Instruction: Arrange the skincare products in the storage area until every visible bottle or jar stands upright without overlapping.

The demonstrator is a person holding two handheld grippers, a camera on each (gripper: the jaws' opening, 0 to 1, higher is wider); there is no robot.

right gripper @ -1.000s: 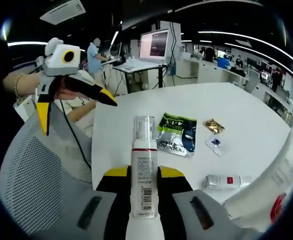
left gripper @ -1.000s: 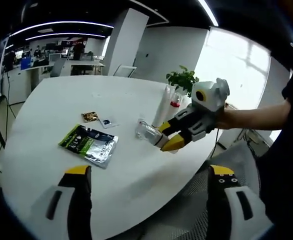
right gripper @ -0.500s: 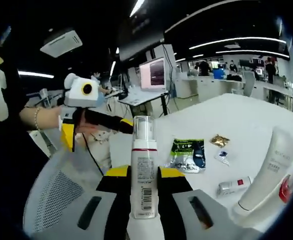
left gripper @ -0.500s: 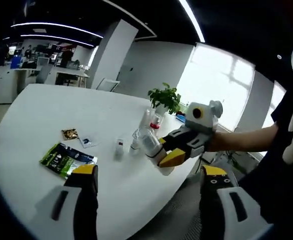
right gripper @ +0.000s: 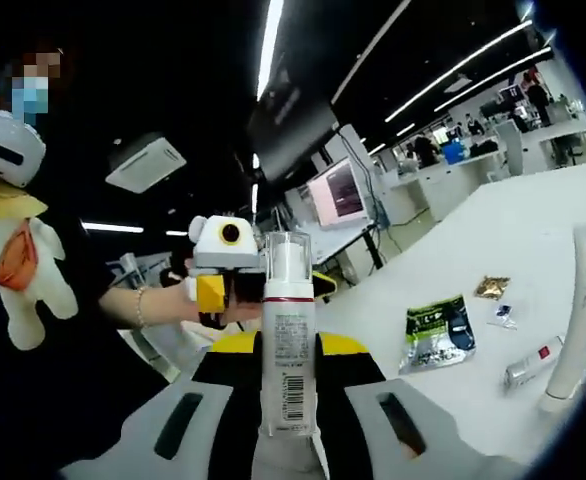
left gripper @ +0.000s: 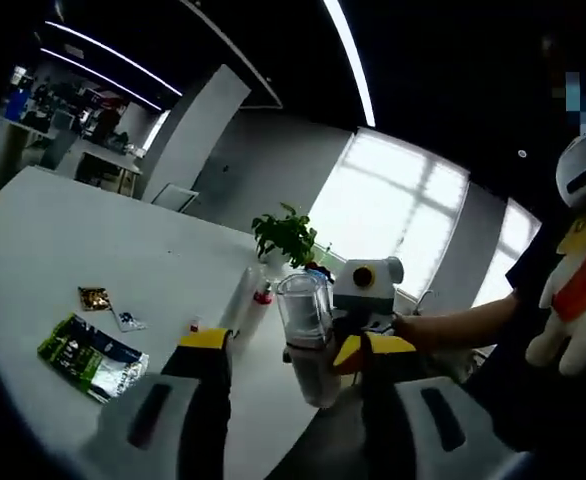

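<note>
Right gripper view: right gripper (right gripper: 288, 350) has its yellow-tipped jaws closed on a white pump bottle (right gripper: 287, 350) with a clear cap, barcode label facing the camera, held off the white table (right gripper: 443, 400). On the table lie a green sachet (right gripper: 435, 333), a small gold packet (right gripper: 490, 287) and a small tube with a red mark (right gripper: 531, 363); a tall white tube (right gripper: 583, 310) stands upright beside it. Left gripper (right gripper: 223, 290) sits just behind the bottle.

Left gripper view: left gripper (left gripper: 288, 350) jaws spread apart, gripping nothing. The bottle (left gripper: 308, 335) lies between them, held by the right gripper (left gripper: 368, 325). A potted plant (left gripper: 285, 238) stands at the far table edge.
</note>
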